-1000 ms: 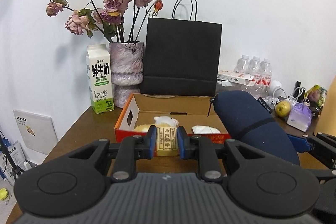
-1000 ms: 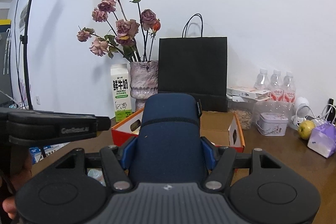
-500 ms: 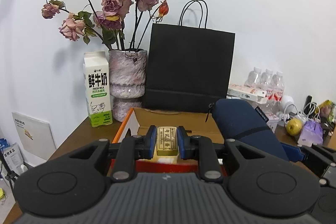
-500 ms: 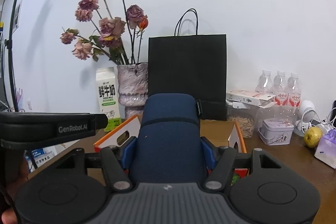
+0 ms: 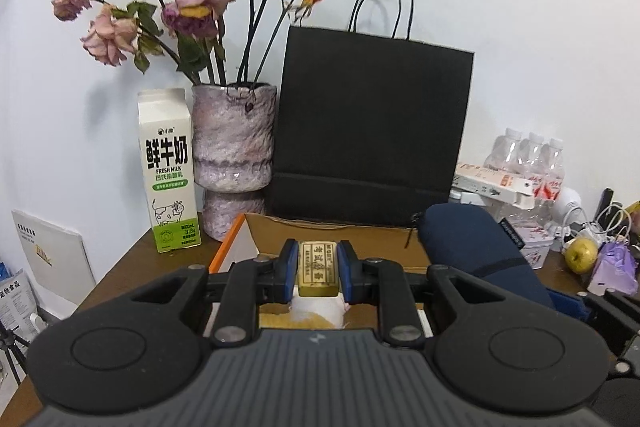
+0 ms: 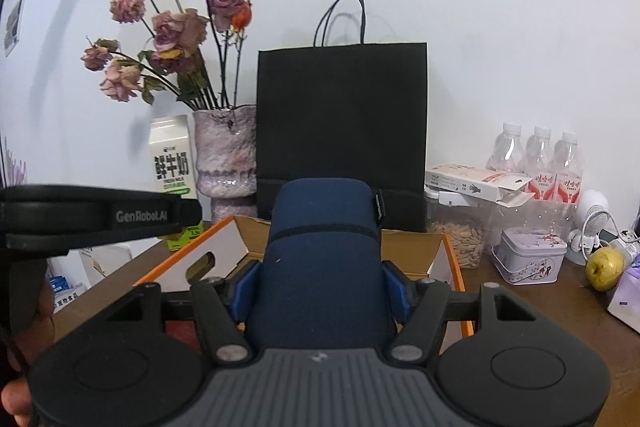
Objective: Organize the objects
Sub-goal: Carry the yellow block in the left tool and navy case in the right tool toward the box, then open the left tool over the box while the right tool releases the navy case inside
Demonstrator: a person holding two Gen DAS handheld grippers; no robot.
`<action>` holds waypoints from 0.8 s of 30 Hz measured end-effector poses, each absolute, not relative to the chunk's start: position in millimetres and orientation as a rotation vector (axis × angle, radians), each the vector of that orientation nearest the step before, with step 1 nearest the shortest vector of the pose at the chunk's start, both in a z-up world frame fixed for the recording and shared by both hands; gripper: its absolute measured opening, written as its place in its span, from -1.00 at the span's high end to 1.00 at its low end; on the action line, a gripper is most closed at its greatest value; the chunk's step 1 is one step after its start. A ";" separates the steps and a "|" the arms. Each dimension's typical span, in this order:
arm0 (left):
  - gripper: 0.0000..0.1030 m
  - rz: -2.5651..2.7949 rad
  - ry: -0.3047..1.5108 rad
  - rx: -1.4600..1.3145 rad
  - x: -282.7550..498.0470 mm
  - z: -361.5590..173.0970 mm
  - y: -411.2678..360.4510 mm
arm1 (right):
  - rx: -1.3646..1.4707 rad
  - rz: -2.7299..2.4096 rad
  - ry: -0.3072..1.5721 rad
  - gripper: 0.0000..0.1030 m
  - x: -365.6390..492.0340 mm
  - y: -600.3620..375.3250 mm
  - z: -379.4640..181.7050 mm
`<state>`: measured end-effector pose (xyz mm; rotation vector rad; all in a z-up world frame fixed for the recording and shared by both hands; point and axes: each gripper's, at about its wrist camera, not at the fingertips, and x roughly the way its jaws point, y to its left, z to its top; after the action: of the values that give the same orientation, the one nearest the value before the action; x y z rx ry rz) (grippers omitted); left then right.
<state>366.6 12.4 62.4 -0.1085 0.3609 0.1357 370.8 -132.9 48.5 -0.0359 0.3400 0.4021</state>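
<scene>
The left gripper (image 5: 318, 269) is clamping a gold bar (image 5: 317, 267), holding it above the open cardboard box (image 5: 344, 237) near the table's (image 5: 120, 267) back edge. The right gripper (image 6: 320, 287) is squeezing a navy pouch (image 6: 324, 259), holding it over the box's right side.

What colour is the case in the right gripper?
Dark navy blue case, clearest in the right wrist view.
</scene>
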 end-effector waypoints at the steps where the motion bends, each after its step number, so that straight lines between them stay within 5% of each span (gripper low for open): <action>1: 0.58 0.140 0.367 -0.110 370.8 60.8 13.7 | -0.035 0.401 0.345 -0.21 375.1 -133.0 47.5; 24: 0.58 0.212 0.468 -0.074 435.8 24.7 19.4 | -0.033 0.361 0.492 -0.22 453.7 -123.2 15.1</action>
<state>435.8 19.4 24.7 -0.0740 0.4679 0.2124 453.7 -123.2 15.1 -0.0333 0.4921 0.3615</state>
